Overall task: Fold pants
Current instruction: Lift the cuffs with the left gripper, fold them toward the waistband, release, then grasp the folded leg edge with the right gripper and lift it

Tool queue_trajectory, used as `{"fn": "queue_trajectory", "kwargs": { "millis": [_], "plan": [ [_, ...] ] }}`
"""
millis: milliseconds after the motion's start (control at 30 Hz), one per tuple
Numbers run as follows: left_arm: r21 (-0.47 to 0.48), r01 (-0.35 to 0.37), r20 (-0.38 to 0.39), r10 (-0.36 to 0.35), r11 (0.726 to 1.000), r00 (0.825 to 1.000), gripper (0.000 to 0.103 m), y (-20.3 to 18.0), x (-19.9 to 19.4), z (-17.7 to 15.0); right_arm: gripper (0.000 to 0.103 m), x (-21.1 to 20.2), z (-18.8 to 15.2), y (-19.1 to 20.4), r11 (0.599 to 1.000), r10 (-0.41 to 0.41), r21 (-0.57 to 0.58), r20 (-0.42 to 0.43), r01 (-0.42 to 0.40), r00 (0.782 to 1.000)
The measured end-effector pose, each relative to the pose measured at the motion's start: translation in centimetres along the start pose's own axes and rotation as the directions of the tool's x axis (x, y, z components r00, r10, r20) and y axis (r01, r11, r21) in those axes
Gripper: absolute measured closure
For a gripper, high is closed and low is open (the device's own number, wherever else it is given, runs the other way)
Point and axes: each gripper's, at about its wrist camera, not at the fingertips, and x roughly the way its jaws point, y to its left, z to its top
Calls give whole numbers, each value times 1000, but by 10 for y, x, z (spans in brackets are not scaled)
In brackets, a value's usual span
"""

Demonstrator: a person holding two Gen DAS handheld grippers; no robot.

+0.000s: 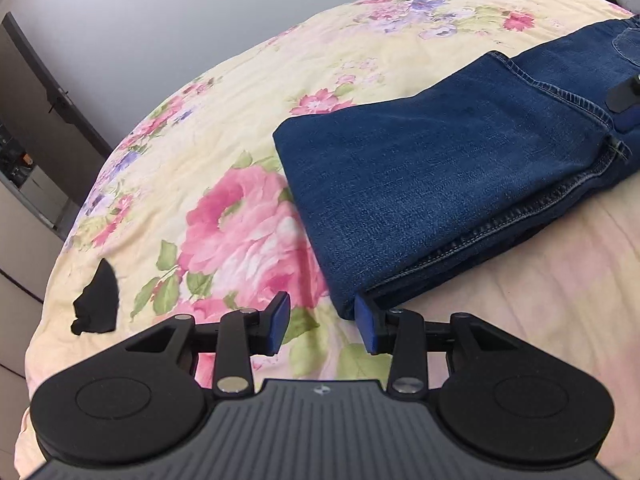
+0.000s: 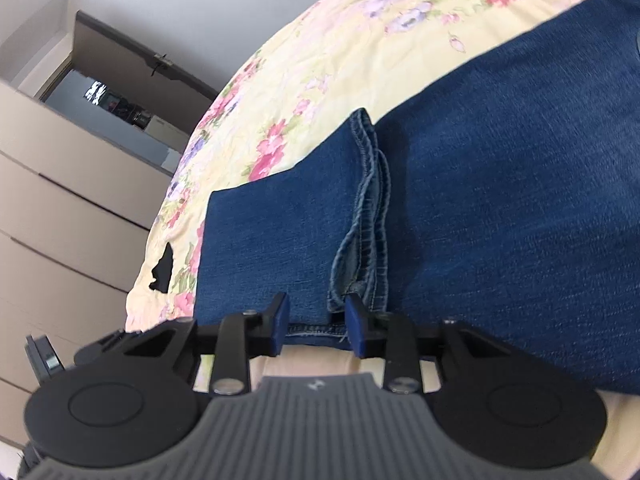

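Jeans lie folded on the floral bedspread, both the left gripper and right gripper released at their near edge.

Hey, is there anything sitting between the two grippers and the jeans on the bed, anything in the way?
Nothing visible is. The left gripper is open right at the near corner of the folded jeans; the right gripper is open at their hem edge. The small black scrap lies off to the side on the bedspread.

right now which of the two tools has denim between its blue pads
The right tool: the folded blue denim jeans' hem sits between its pads. The left tool frames only floral bedspread.
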Motion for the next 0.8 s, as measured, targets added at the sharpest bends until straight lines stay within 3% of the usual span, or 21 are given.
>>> {"fn": "queue_trajectory", "kwargs": {
  "millis": [167, 233, 300, 367, 400, 500, 600, 633, 700, 800],
  "plan": [
    [-34, 38, 13, -37, 999, 999, 63, 0, 12, -4, 75, 6, 5, 1, 999, -21, 43, -6, 21, 1000],
    [-51, 58, -10, -59, 997, 998, 81, 0, 19, -5, 76, 13, 5, 5, 997, -73, 33, -24, 74, 997],
    [-48, 56, -16, -57, 997, 998, 84, -4, 23, -7, 82, 19, 6, 7, 995, -100, 28, -21, 101, 995],
    [-37, 42, -19, -42, 998, 999, 85, -7, 25, -8, 95, 22, 7, 7, 991, -132, 17, -15, 132, 991],
    [-36, 40, -17, -40, 999, 999, 85, -8, 26, -9, 96, 23, 8, 6, 991, -135, 12, -15, 135, 991],
    [-55, 51, -12, -52, 997, 999, 86, -4, 26, -13, 100, 12, 10, 15, 995, -100, -6, 6, 100, 995],
    [-78, 62, -9, -63, 995, 998, 87, -2, 25, -13, 103, -17, 12, 40, 999, 28, -37, 58, -26, 998],
    [-78, 60, -10, -61, 995, 998, 87, -2, 25, -13, 103, -27, 11, 48, 996, 40, -82, 80, -33, 996],
    [-81, 59, -14, -61, 995, 998, 87, -2, 26, -13, 103, -23, 6, 50, 989, -49, -136, 77, 60, 996],
    [-91, 66, -20, -68, 994, 997, 87, -1, 26, -13, 103, 2, -5, 19, 991, -115, -62, -5, 114, 993]
  ]
}}
